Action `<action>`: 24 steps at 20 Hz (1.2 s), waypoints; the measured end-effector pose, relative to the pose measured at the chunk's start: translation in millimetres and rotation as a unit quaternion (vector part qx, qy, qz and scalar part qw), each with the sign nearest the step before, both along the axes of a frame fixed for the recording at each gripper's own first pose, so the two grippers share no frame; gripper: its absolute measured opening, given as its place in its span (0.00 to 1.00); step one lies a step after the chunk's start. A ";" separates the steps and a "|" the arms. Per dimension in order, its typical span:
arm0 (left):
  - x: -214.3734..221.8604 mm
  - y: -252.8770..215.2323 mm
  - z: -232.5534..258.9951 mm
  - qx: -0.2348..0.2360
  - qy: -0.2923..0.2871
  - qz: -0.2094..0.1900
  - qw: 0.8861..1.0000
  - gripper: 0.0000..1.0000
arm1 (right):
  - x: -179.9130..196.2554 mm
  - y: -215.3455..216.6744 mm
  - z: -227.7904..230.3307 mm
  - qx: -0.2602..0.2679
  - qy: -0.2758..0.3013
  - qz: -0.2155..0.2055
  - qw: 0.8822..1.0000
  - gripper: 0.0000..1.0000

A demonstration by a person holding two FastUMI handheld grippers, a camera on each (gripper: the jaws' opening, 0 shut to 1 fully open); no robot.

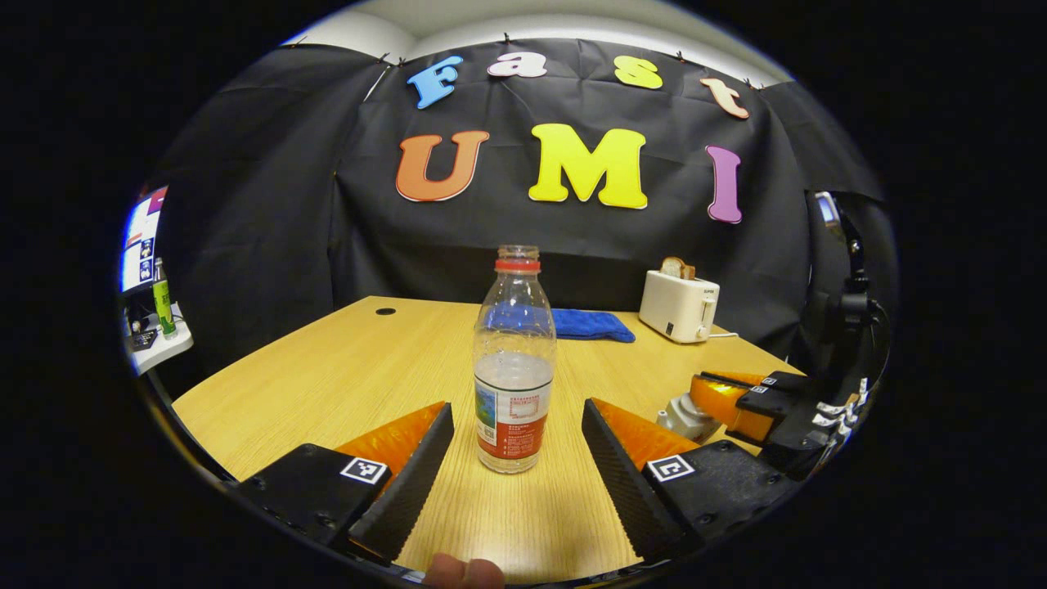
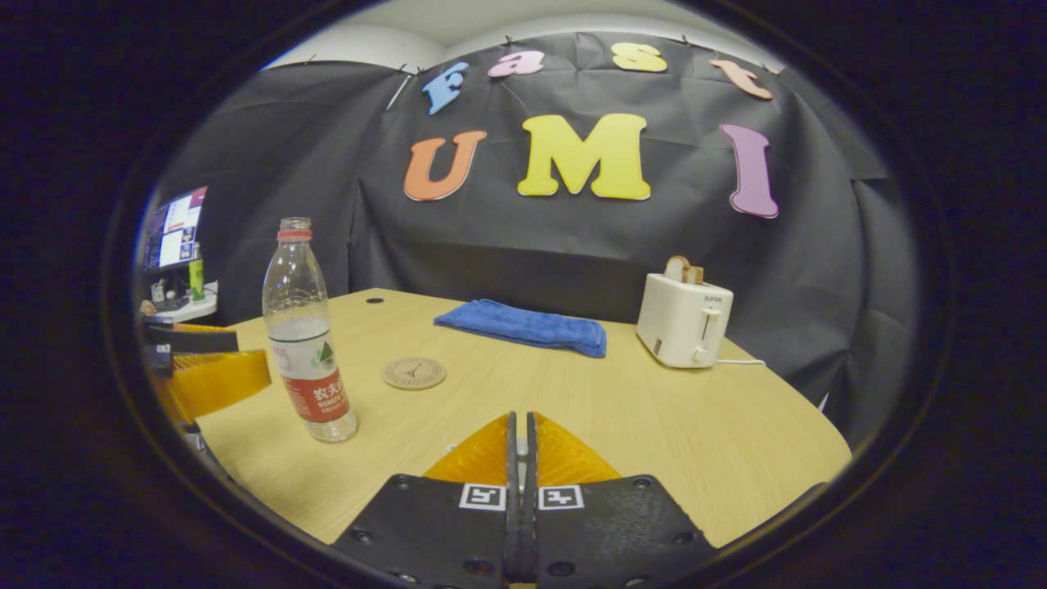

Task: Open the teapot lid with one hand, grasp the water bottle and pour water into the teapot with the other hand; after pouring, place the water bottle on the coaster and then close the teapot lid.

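Right between the left gripper's (image 1: 517, 458) wide-spread fingers stands the water bottle (image 1: 515, 368), untouched. Behind it: coaster (image 2: 414, 373), blue towel (image 2: 523, 325), toaster (image 2: 684, 319). Right gripper (image 2: 521, 446) is pressed together beside it; what it pinches is hidden.

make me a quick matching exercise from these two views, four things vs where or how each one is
Things:
1. water bottle
2. towel
3. toaster
4. coaster

Descriptions:
a. blue, folded near the back wall
b. flat round disc, nothing on it
c. upright, cap off, partly filled
d. white, bread sticking out of the top

Pairs: 1-c, 2-a, 3-d, 4-b
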State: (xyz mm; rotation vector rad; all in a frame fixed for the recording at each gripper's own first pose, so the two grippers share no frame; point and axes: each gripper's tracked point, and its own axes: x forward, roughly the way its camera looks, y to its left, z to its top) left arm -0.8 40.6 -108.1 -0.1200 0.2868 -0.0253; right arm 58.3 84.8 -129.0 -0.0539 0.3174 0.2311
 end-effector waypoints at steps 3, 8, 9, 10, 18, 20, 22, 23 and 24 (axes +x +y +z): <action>10.1 -0.7 -14.3 0.002 0.013 0.001 1.000 0.99 | -3.1 0.0 12.7 0.003 -0.012 0.005 1.000 0.00; 24.5 -2.3 -29.7 -0.005 0.025 -0.003 1.000 1.00 | -12.2 -3.3 27.9 0.003 -0.023 0.015 1.000 0.00; 27.6 -2.7 -31.7 -0.004 0.026 -0.003 1.000 1.00 | -14.5 -5.3 30.3 0.002 -0.026 0.015 1.000 0.00; 30.5 -4.2 -33.5 -0.002 0.027 -0.004 1.000 0.99 | -16.1 -7.2 32.3 0.000 -0.028 0.016 0.999 0.00; 44.9 -0.8 -48.7 0.014 0.048 0.006 0.999 0.99 | -21.7 -32.9 31.2 -0.003 -0.019 0.002 1.000 0.00; 45.8 1.8 -48.5 0.018 0.048 0.008 0.999 1.00 | -22.2 -39.3 30.6 -0.002 -0.018 -0.002 1.000 0.00; 45.9 2.1 -48.3 0.026 0.049 0.009 0.998 0.99 | -23.8 -45.2 30.3 0.000 -0.017 -0.004 1.000 0.00; 46.2 3.6 -46.9 0.032 0.047 0.009 0.998 0.92 | -23.9 -48.1 30.5 0.001 -0.018 -0.005 1.000 0.00; 48.1 3.1 -45.3 0.040 0.050 0.006 0.998 0.85 | -23.5 -51.1 31.6 0.001 -0.019 -0.005 1.000 0.00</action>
